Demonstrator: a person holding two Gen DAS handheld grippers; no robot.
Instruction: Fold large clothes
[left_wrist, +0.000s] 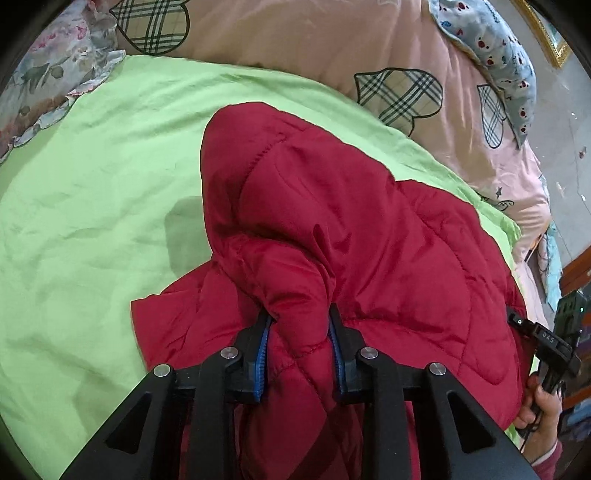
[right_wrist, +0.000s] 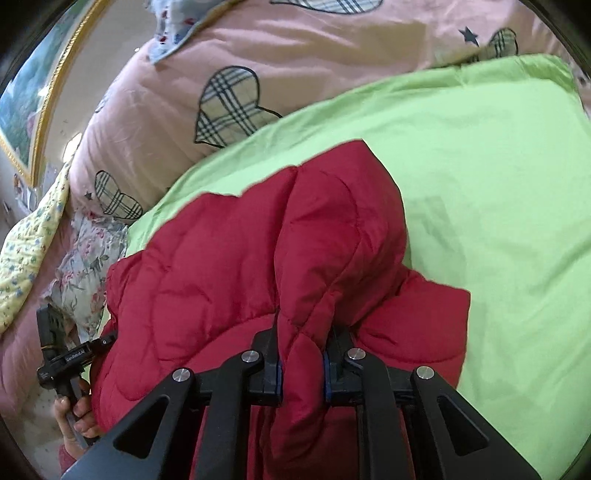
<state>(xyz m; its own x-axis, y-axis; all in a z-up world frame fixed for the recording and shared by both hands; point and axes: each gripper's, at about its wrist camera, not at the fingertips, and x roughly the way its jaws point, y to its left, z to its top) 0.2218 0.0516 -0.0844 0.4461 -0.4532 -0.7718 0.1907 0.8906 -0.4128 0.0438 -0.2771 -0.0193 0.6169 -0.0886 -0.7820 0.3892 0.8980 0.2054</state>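
A red quilted jacket (left_wrist: 351, 221) lies bunched on a green sheet (left_wrist: 92, 184). My left gripper (left_wrist: 300, 317) is shut on a thick fold of the jacket's edge, held between its blue pads. In the right wrist view the jacket (right_wrist: 229, 266) shows again on the sheet (right_wrist: 498, 166), and my right gripper (right_wrist: 303, 332) is shut on another fold of it. Each gripper lifts its fold above the sheet. The other gripper shows at each view's edge: the right one (left_wrist: 546, 343), the left one (right_wrist: 66, 362).
A pink quilt with plaid hearts (left_wrist: 369, 55) lies behind the sheet. A blue patterned pillow (left_wrist: 498, 55) and a floral pillow (left_wrist: 44, 74) sit at the bed's ends. A framed picture (right_wrist: 29, 110) stands beside the bed.
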